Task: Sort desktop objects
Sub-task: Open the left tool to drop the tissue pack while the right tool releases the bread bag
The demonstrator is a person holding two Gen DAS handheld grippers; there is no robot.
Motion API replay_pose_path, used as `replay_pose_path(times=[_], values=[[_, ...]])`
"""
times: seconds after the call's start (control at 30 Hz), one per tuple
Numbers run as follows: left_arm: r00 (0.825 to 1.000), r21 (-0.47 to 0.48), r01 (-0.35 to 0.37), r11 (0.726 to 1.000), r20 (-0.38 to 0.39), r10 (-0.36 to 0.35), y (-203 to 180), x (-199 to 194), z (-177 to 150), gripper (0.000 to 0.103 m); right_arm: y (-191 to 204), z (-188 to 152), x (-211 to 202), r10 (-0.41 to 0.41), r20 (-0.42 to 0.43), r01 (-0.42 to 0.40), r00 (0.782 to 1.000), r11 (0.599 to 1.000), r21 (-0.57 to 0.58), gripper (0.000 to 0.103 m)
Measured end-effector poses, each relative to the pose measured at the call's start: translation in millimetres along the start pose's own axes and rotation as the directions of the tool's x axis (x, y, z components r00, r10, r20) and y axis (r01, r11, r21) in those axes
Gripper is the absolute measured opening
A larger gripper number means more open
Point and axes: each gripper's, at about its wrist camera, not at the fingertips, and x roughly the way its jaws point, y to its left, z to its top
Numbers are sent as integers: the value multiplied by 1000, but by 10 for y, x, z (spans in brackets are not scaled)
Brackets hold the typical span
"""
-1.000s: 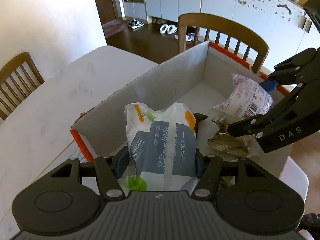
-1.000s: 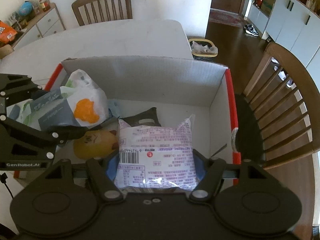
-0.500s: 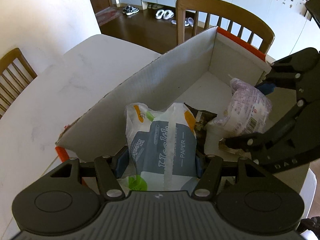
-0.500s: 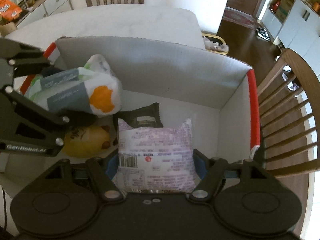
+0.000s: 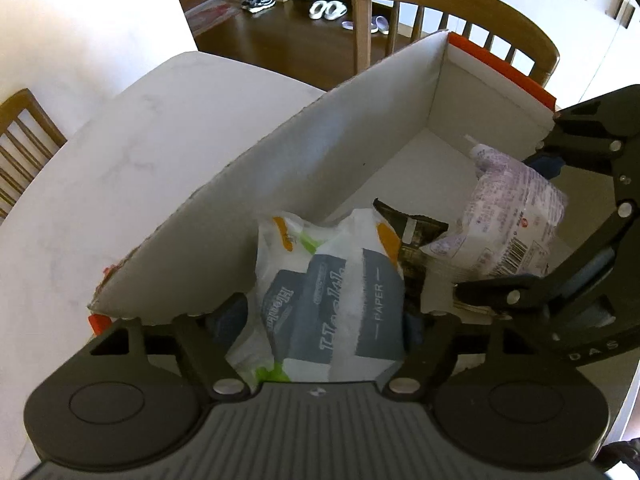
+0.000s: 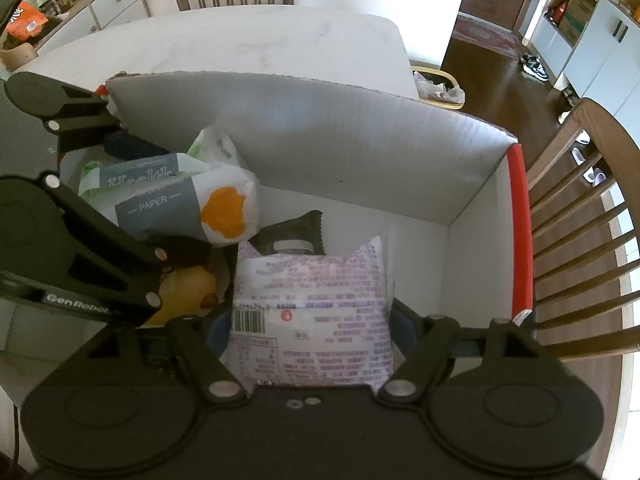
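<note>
Both claws point down into an open white cardboard box with red-orange edges, which stands on a pale marble-patterned counter.

The left claw has a soft white plastic pack of paper tissues with grey, orange and green print between its fingers. Its jaws are opening: a gap shows between the left blue pad and the pack, and whether the right pad touches cannot be told. The pack sits low at the box's near-left end, against the long side wall.

The right claw has a white plastic pouch with purple print and a barcode between its fingers, and its jaws are opening too; the blue pads stand just beside the pouch's edges, and contact cannot be judged. The pouch lies inside the box, towards its red-edged end.

Between the two packs a dark flat sachet lies on the box floor, and a yellow rounded object sits beneath the left claw's arm.

Wooden slat-back chairs stand around the counter.
</note>
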Motion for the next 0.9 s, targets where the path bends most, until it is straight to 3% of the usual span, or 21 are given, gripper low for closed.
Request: replay_pose_path(times=[0.27, 0.9], values=[[999, 2, 2, 1000, 34, -2, 38, -122, -17, 87, -32, -10, -153, -15, 41, 15, 999, 1000, -15, 90], [993, -41, 20, 999, 119, -15, 78, -519, -117, 88, -31, -137, -588, -24, 113, 24, 993, 1000, -2, 90]])
